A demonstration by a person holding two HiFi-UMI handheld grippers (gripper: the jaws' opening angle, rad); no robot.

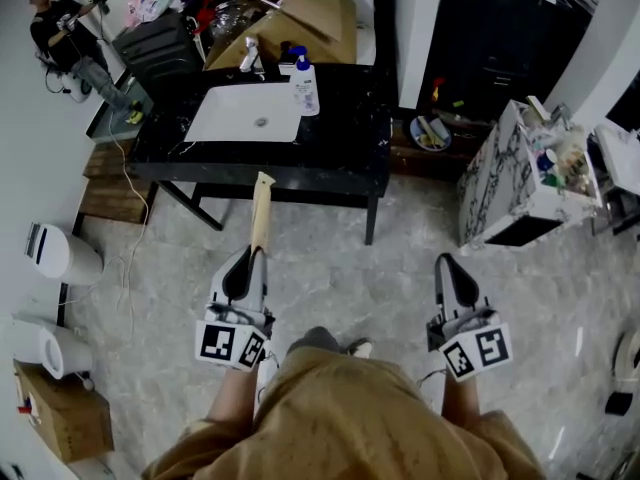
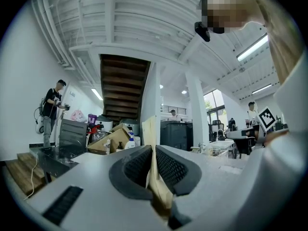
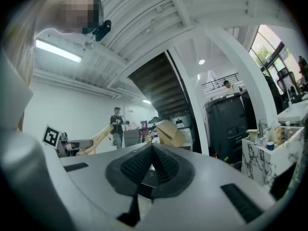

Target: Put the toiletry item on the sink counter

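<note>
Two grippers are held out in front of me in the head view, above the pale floor (image 1: 345, 268) and short of the black tabletop (image 1: 345, 143). The left gripper (image 1: 247, 266) has its jaws clamped on the toiletry item (image 1: 262, 208), a long cream strip that points toward the white sink (image 1: 245, 113). Its far end shows against the tabletop's front edge. Only the left gripper view shows the grip close up: both ribbed pads (image 2: 169, 167) press flat on the item with no gap. The right gripper (image 1: 452, 276) looks closed from above, and the right gripper view confirms it, jaws together on nothing. That view also catches the item side-on, off to its left. A pump bottle (image 1: 305, 83) stands just beside the sink.
</note>
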